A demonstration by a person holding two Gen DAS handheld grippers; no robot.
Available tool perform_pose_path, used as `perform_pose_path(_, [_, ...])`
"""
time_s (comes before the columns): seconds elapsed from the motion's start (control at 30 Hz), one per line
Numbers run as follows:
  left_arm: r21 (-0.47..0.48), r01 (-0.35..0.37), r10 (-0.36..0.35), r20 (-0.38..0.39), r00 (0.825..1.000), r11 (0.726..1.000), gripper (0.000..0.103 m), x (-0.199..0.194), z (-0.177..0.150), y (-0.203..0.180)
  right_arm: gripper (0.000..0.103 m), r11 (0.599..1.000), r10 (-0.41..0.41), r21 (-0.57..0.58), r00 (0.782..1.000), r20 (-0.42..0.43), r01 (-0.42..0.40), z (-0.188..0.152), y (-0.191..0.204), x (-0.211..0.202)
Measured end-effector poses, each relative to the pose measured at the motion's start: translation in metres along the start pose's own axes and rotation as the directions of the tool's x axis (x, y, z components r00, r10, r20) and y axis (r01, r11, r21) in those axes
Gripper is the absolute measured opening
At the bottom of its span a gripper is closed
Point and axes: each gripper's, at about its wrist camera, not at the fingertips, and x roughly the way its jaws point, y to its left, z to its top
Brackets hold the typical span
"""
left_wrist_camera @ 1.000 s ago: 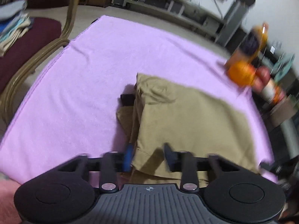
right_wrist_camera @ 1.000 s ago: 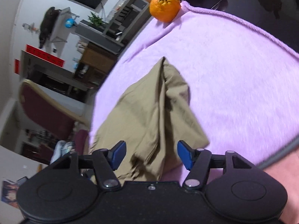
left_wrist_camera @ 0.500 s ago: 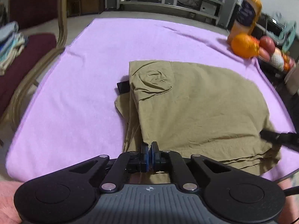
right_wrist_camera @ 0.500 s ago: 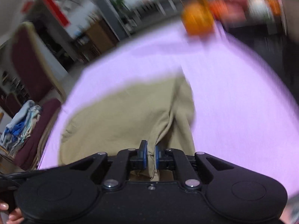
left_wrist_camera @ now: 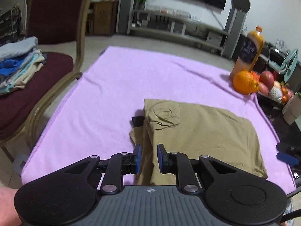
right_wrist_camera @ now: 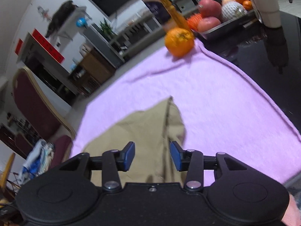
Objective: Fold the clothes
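A big purple blanket (left_wrist_camera: 116, 94) covers pretty much the whole work surface, and it's a bit rumpled toward the far side. On the left there's a dark red chair (left_wrist_camera: 28, 86) with a curved wooden frame, and a pile of folded clothes (left_wrist_camera: 18, 64) sits on its seat. The thing being folded is a khaki garment (left_wrist_camera: 203, 131), lying on the near right part of the blanket, folded into a rough rectangle with a creased flap at its far left corner and some looser layers sticking out along the left edge. A small dark tab pokes out from under that left edge, can't really tell what it is. Over at the blanket's far right corner stands a juice bottle (left_wrist_camera: 248, 52), and beside it is a tray of fruit (right_wrist_camera: 225, 24) with apples and smaller oranges in it. One loose orange (left_wrist_camera: 244, 82) sits right on the blanket corner, just in front of the bottle. The left gripper (left_wrist_camera: 148, 158) hovers over the garment's near left edge with its blue pads apart, nothing pinched between them. The right gripper (right_wrist_camera: 152, 156) is over the garment's other end, jaws spread wide too, with a raised fold of cloth running between the pads but not clamped.
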Motion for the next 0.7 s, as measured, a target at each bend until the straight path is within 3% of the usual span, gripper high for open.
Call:
perform_pose_path(0.07, [0.023,-0.006,0.006,-0.003,1.0,1.0,0.014,0.012,0.009,-0.011,0.02,1.0,0.017,-0.007,1.0,0.019,-0.017,0.003,0.007,0.008])
perform_pose_path(0.2, [0.044,-0.014,0.013,0.024,1.0,0.999,0.011,0.04,0.032,-0.032,0.02,0.996,0.073,0.052,0.997,0.017,-0.074,0.013,0.022,0.037])
perform_pose_path(0.27, [0.049,-0.059,0.056,0.05,0.997,0.997,0.011,0.061,0.038,-0.04,0.02,0.992,0.099,0.074,0.995,0.003,-0.099,0.018,0.032,0.06])
perform_pose_path(0.33, [0.036,-0.105,0.104,0.04,0.994,0.994,0.01,0.084,0.036,-0.041,0.02,0.987,0.125,0.104,0.992,-0.017,-0.122,0.021,0.042,0.087])
perform_pose_path(0.5, [0.018,-0.134,0.133,0.03,0.991,0.991,0.01,0.105,0.013,-0.034,0.023,0.982,0.145,0.129,0.987,-0.074,-0.135,0.012,0.051,0.148])
perform_pose_path(0.53, [0.025,-0.134,0.133,0.033,0.991,0.991,0.01,0.104,0.013,-0.035,0.023,0.985,0.139,0.118,0.986,-0.087,-0.128,0.01,0.05,0.159])
perform_pose_path(0.6, [0.039,-0.135,0.134,0.039,0.99,0.99,0.01,0.103,0.012,-0.036,0.013,0.991,0.11,0.089,0.989,-0.097,-0.102,0.007,0.039,0.177])
perform_pose_path(0.63, [0.046,-0.136,0.134,0.042,0.99,0.99,0.01,0.102,0.011,-0.037,0.0,0.995,0.071,0.071,0.995,-0.072,-0.066,0.009,0.03,0.182])
perform_pose_path(0.7, [0.035,-0.128,0.127,0.036,0.991,0.991,0.01,0.103,0.012,-0.036,0.0,0.994,-0.059,0.092,0.998,0.016,0.057,0.019,0.0,0.183])
